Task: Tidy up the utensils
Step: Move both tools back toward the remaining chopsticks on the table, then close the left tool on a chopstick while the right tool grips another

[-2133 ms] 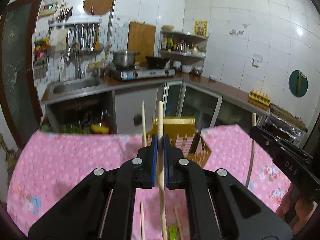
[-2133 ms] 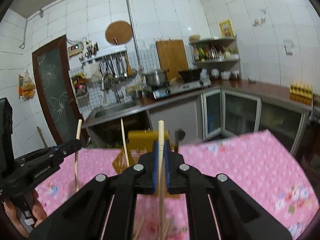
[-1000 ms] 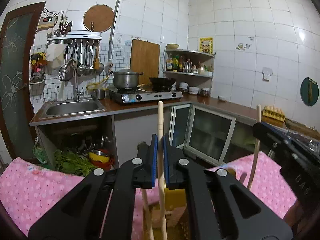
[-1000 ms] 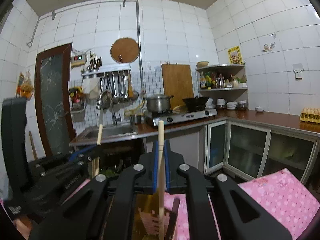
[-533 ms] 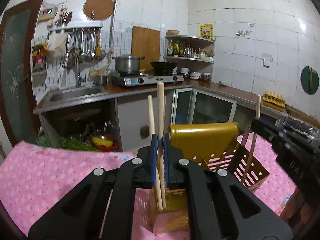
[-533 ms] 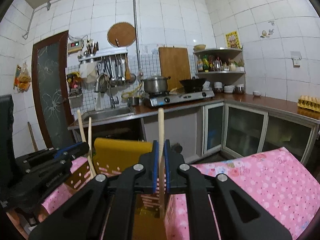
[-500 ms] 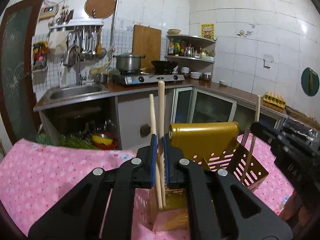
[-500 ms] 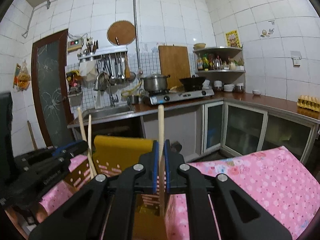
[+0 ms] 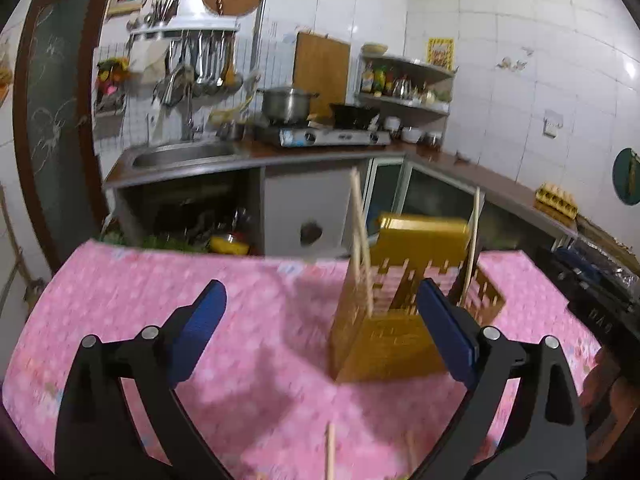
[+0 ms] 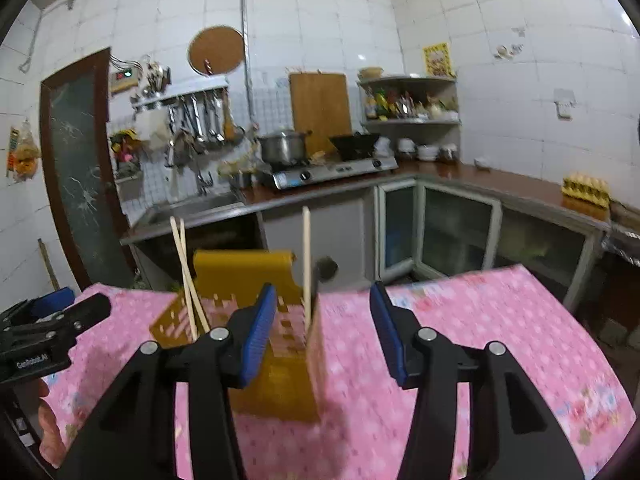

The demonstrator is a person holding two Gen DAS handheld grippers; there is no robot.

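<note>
Wooden chopsticks (image 9: 361, 240) that I clamped a moment ago now stand free in the perforated yellow plastic utensil holder (image 9: 396, 312) on the pink floral tablecloth (image 9: 168, 304). My left gripper (image 9: 320, 336) is opening, nothing between its blue pads. My right gripper (image 10: 322, 340) is opening too; its single chopstick (image 10: 306, 264) stands released in the holder's right compartment. More chopsticks (image 9: 330, 454) lie near, awaiting pickup.

A home kitchen: white tiled walls (image 10: 480, 40), a steel sink (image 9: 180, 154), a gas stove (image 10: 332, 170) with a pot (image 10: 282, 146) (a wok sits beside it), ladles on a rack (image 9: 200, 68), a cutting board (image 10: 320, 110), a shelf (image 10: 412, 108) of bottles, an egg tray (image 10: 586, 190).
</note>
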